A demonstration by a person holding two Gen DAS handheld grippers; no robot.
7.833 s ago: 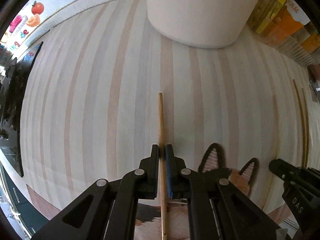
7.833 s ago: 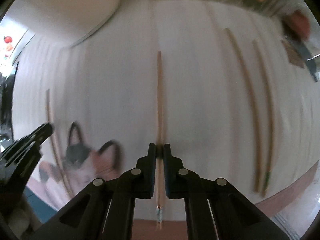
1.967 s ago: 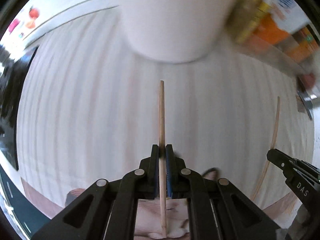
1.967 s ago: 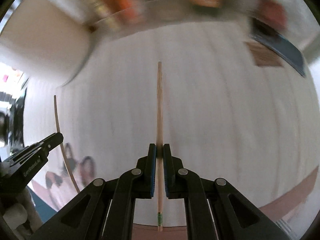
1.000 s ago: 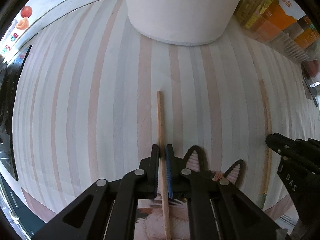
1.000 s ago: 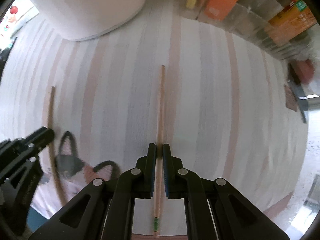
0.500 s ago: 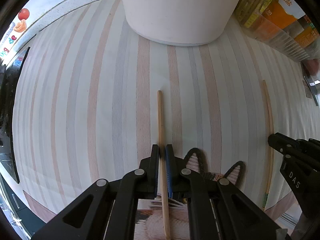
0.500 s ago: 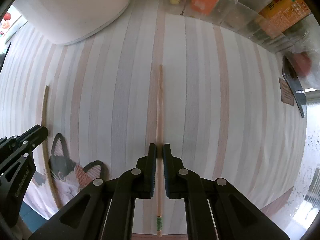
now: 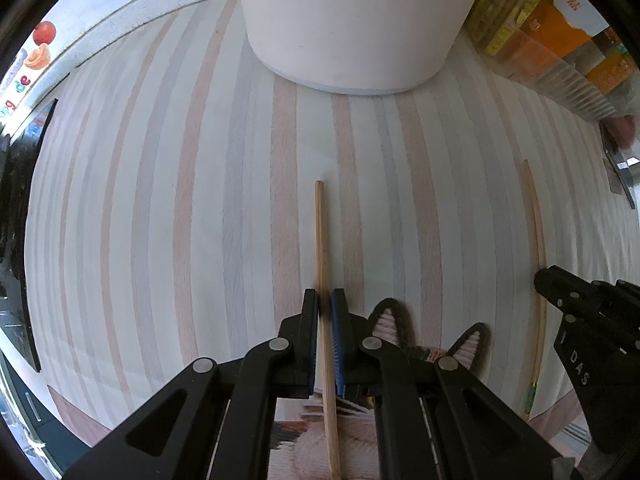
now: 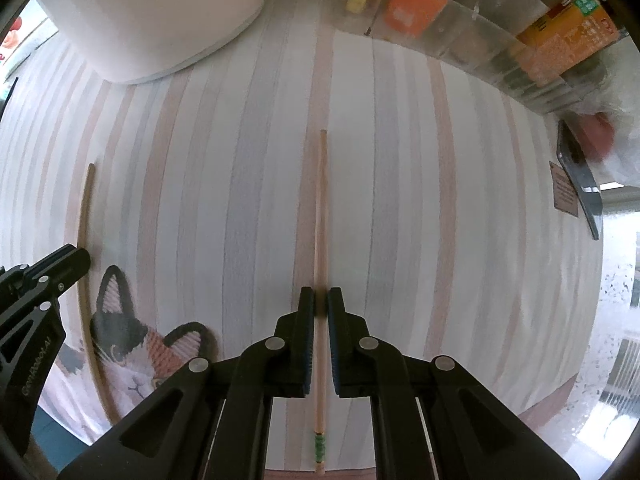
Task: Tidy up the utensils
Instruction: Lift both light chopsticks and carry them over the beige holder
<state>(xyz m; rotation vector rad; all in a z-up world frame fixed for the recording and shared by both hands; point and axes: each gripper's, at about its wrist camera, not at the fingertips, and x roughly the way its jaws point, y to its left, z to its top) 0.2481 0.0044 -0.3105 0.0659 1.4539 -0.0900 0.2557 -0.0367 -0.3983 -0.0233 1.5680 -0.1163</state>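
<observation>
Over a striped cloth (image 9: pixel 160 220), each claw (image 9: pixel 324 300) (image 10: pixel 321 296) clamps one chopstick (image 9: pixel 322 240) (image 10: pixel 320 208).

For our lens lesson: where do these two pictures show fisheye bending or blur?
Left wrist view: the far chopstick bows near the edge, the mat stripes curve. Right wrist view: the left-hand chopstick bows likewise; the red object at right is smeared.

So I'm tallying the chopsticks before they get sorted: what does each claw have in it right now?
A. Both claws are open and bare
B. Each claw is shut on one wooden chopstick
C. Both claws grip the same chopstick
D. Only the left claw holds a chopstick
B: the left claw pinches one chopstick, and the right claw pinches a separate green-banded chopstick above the striped mat.
</observation>
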